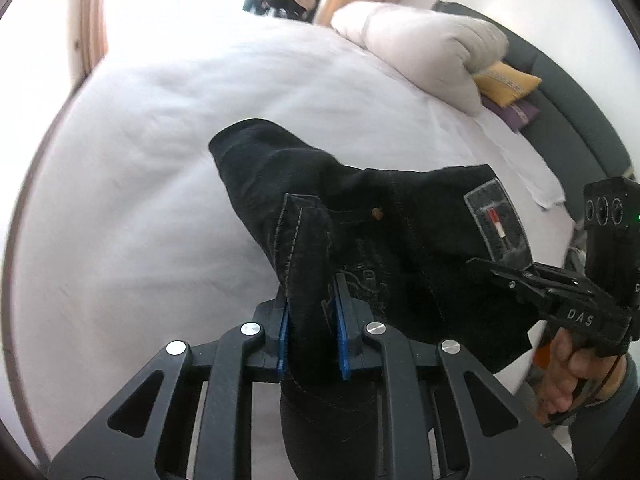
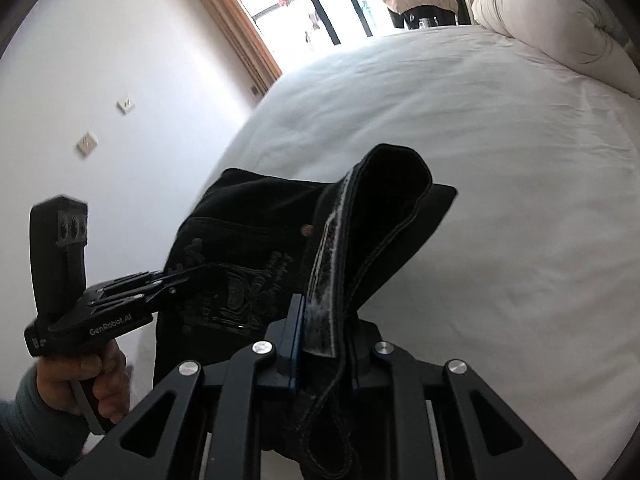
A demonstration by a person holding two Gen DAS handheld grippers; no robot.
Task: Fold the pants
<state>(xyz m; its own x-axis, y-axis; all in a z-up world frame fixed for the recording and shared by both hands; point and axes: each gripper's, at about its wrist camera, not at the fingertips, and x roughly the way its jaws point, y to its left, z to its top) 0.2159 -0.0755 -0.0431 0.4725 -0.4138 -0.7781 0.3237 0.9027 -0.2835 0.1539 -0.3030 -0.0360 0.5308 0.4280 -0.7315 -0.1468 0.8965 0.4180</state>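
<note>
Black pants [image 1: 360, 216] hang bunched in the air above a white-sheeted bed [image 1: 160, 140], gripped at two points by hand-held claws. The left claw [image 1: 312, 336] is clamped on a stitched fold of the dark denim, its blue pads [image 1: 283, 340] pressing the cloth from both sides, while the right claw [image 2: 320, 336] is clamped on a thick seamed band of the same garment, with fabric trailing down between its black linkages. Seen from the left wrist camera, the right claw reaches in from the right edge and bites the pants just below a grey sewn-on label [image 1: 498, 224], a bare hand [image 1: 576, 368] wrapped around its grip. From the right wrist camera, the left claw comes in from the left, its tips meeting the printed side of the pants [image 2: 240, 264], held by a hand [image 2: 96, 384] in a blue-grey sleeve. A rolled pale duvet [image 1: 424, 52] lies at the far right corner of the bed, with a yellow cushion [image 1: 506, 86] and a purple one [image 1: 516, 114] just beside it
</note>
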